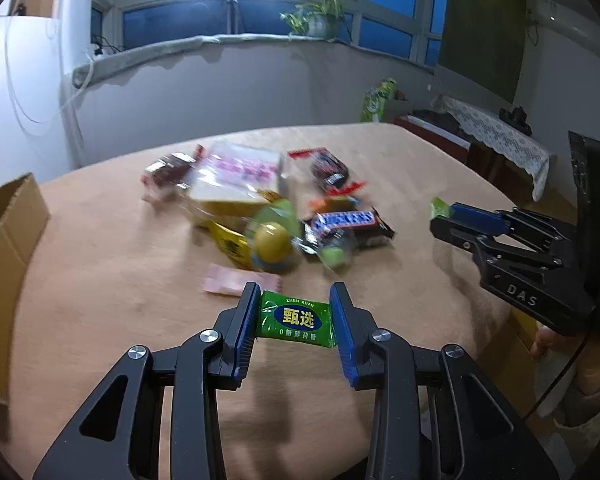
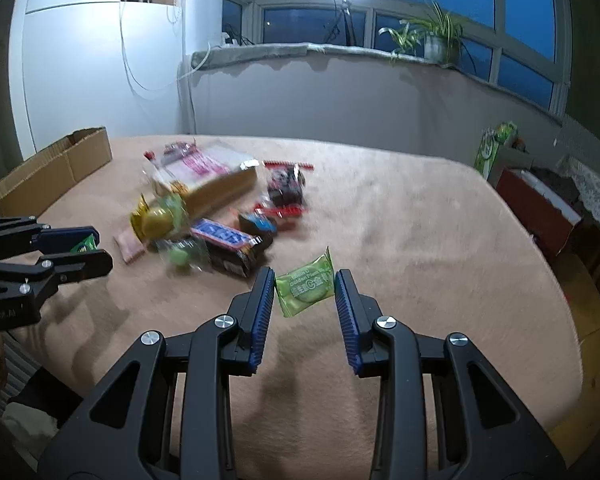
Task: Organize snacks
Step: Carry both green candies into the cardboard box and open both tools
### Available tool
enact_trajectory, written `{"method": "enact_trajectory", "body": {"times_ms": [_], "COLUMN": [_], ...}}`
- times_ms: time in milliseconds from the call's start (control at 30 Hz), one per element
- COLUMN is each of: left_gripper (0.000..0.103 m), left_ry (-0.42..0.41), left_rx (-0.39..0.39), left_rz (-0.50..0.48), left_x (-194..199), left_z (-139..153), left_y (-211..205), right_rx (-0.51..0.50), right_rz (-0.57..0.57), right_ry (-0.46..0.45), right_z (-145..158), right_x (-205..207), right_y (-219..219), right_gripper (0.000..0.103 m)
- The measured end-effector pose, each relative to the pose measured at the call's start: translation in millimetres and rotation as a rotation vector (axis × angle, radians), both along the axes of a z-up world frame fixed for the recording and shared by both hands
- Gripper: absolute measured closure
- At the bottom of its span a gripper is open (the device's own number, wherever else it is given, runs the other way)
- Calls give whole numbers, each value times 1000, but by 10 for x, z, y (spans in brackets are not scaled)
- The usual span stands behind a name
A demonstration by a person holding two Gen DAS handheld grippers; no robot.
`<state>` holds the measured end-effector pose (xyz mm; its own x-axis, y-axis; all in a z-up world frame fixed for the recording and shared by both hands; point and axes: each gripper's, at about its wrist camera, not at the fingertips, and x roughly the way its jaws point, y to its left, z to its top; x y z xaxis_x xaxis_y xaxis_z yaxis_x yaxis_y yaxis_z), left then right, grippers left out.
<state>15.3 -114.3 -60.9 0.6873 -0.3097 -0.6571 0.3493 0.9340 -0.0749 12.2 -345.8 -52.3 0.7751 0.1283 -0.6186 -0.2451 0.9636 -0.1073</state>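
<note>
Green candy [image 1: 296, 320], lower centre of the left view, clamped between the blue pads [image 1: 246, 332] of the left tool [image 1: 295, 326], raised above the surface [image 1: 112, 272]. Pale green packet [image 2: 306, 288], lower centre of the right view, held at both side edges by the right tool [image 2: 305, 308]. Snack pile [image 1: 268, 208], mid-frame, blurred: a dark bar [image 1: 346, 222], a clear bag [image 1: 236, 178], a yellow ball [image 1: 272, 240], a pink sachet [image 1: 240, 280] lying nearest the left tool. Open cardboard box [image 1: 8, 240] at the left edge of the frame. Bare surface lies right of the pile in the right view, out to the rounded far edge.
</note>
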Motion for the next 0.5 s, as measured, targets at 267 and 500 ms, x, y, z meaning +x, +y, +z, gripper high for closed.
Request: {"method": "enact_trajectory", "body": {"times_ms": [267, 500], "left_gripper": [69, 69], "left_ry": [-78, -154], "left_rx": [-7, -30], "left_rz": [81, 156], "left_x": [-87, -206], "left_z": [303, 532], "left_y": [440, 940], "right_rx": [-37, -94], "right_rz": [61, 152], "right_ry": [-40, -61], "right_z": [232, 381], "right_x": [-41, -42], "right_y": [453, 1103], "right_gripper": [70, 70]}}
